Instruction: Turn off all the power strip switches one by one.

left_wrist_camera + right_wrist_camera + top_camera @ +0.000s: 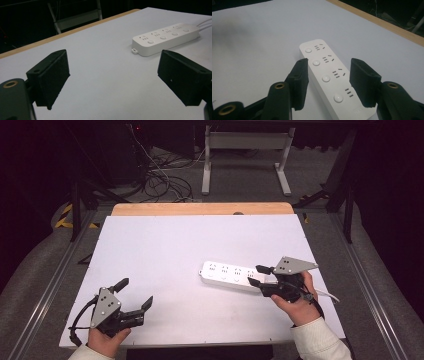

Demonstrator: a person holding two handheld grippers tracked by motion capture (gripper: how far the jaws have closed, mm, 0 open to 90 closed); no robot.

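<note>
Your right gripper (329,76) straddles the power strip (329,75) with jaws apart — strip running toward 11 o'clock between them — while your left gripper (134,294), jaws wide, sits well apart at 8 o'clock.

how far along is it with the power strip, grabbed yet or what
Done: the right gripper has reached the cable end of the white power strip, and its open jaws straddle that end, one on each long side. In hand: closing on it; the jaws are not yet clamped and the strip lies flat on the table. Left: the grip and any move. The left gripper waits open, well apart from the strip.
</note>
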